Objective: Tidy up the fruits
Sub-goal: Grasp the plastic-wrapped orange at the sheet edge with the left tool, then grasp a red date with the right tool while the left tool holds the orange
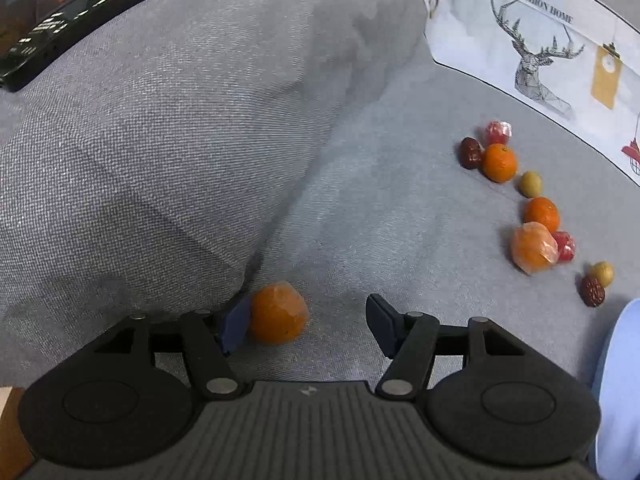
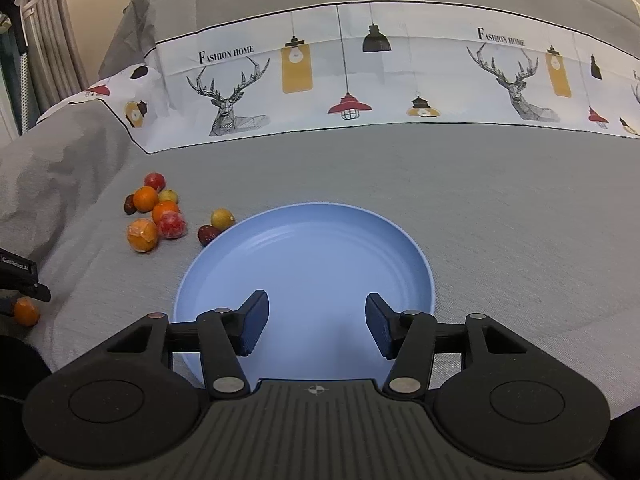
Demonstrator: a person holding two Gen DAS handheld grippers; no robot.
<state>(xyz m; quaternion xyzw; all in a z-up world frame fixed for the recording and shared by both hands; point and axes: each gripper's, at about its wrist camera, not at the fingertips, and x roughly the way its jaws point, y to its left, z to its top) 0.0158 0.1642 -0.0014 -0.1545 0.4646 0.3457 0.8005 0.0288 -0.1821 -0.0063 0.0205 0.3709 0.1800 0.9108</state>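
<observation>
I am holding my left gripper (image 1: 306, 322) low over the grey woven cloth (image 1: 360, 184), its jaws standing wide, and a small round orange mandarin in a thin clear wrap (image 1: 278, 314) is lying between them. It is touching my left blue pad (image 1: 236, 326); the right pad is standing well clear of it, so nothing is clamping the fruit and it is resting on the cloth by its own weight. It is sitting just beside the foot of the plump grey fabric cushion (image 1: 168, 140), which is probably why I am coming at it steeply from the open side.

The mandarin is close to round, slightly flattened, so I am not finding any real long axis; which way its stem end faces I cannot tell.

My right gripper (image 2: 316, 326) is hovering over the near part of the round pale blue plastic plate (image 2: 304, 248), jaws moderately apart with nothing between them. I judge it is waiting there because the plate is where the fruit belongs. The plate is bare.

The rest of the fruit is lying in a loose cluster on the cloth, well apart from my left gripper and near the plate's left edge: two bare orange mandarins (image 1: 499, 162) (image 1: 541, 214), a wrapped one (image 1: 534, 250), small red wrapped fruits (image 1: 498, 132), dark red wrinkled dates (image 1: 471, 153), and yellow-green oval fruits (image 1: 531, 184). One date and one yellow fruit are sitting just beside the plate's rim.

A white printed cloth with deer and lamps (image 2: 360, 76) is running behind it all.
</observation>
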